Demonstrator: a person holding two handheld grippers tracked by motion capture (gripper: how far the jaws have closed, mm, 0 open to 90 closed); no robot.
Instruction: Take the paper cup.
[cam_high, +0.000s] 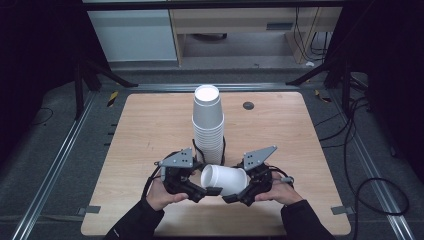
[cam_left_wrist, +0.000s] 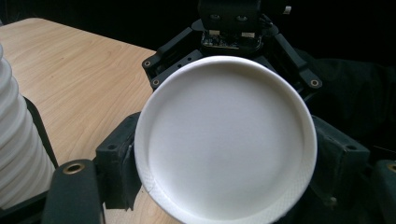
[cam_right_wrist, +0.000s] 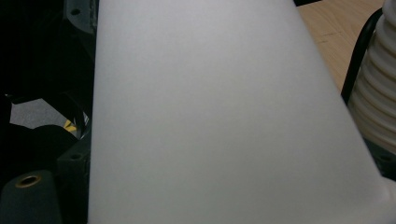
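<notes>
A single white paper cup (cam_high: 225, 180) lies on its side in the air between my two grippers, over the near part of the wooden table (cam_high: 145, 130). My right gripper (cam_high: 240, 192) is shut on it; in the left gripper view its black pads (cam_left_wrist: 116, 172) press both sides of the cup (cam_left_wrist: 224, 140), whose round end faces that camera. In the right gripper view the cup's wall (cam_right_wrist: 224, 116) looms close beside one finger (cam_right_wrist: 29, 196). My left gripper (cam_high: 202, 189) stands open, its fingers (cam_left_wrist: 70, 191) spread wider than the cup and just short of it.
A tall stack of upside-down white cups (cam_high: 208, 125) stands mid-table just behind the grippers, inside a black wire holder (cam_right_wrist: 355, 56). A dark round grommet (cam_high: 248, 105) sits at the back right. Metal rails and cables run along the floor on both sides.
</notes>
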